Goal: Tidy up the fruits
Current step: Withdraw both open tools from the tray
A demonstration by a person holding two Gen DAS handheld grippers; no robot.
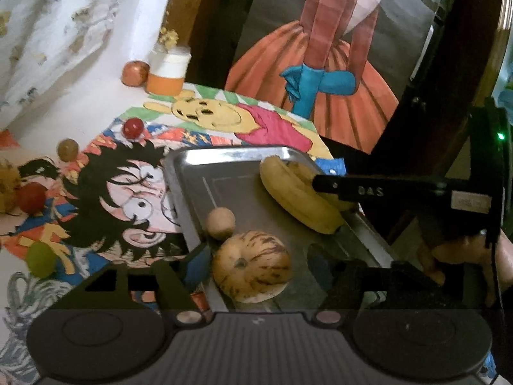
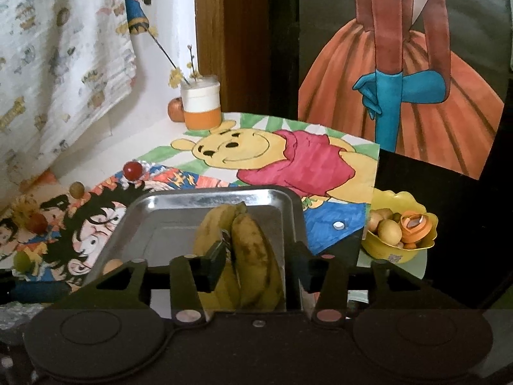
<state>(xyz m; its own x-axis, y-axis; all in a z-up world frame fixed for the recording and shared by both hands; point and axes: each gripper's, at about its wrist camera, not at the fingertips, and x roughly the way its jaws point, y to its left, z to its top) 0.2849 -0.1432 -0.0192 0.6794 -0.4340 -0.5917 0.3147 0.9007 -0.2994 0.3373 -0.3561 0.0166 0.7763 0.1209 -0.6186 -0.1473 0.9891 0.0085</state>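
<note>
A metal tray [image 1: 224, 154] [image 2: 208, 194] lies on the drawing-covered table. In it are a striped, tan melon-like fruit [image 1: 251, 266], a small round tan fruit [image 1: 220, 223] and a bunch of bananas [image 1: 298, 199] [image 2: 253, 250]. My left gripper [image 1: 256, 256] is open astride the striped fruit, with a gap on each side. My right gripper [image 2: 259, 260] is open around the bananas, which rest in the tray; its left pad is close against them and its right finger stands off. One right finger [image 1: 336, 186] shows over the bananas in the left wrist view.
Loose small fruits lie on the drawings left of the tray: a red one [image 1: 132, 127], a brownish one [image 1: 67, 149], another red [image 1: 30, 202] and a green one [image 1: 40, 260]. An orange-and-white cup [image 2: 202, 102] and an apple [image 2: 175, 109] stand at the back. A yellow bowl [image 2: 413, 202] of fruit sits right.
</note>
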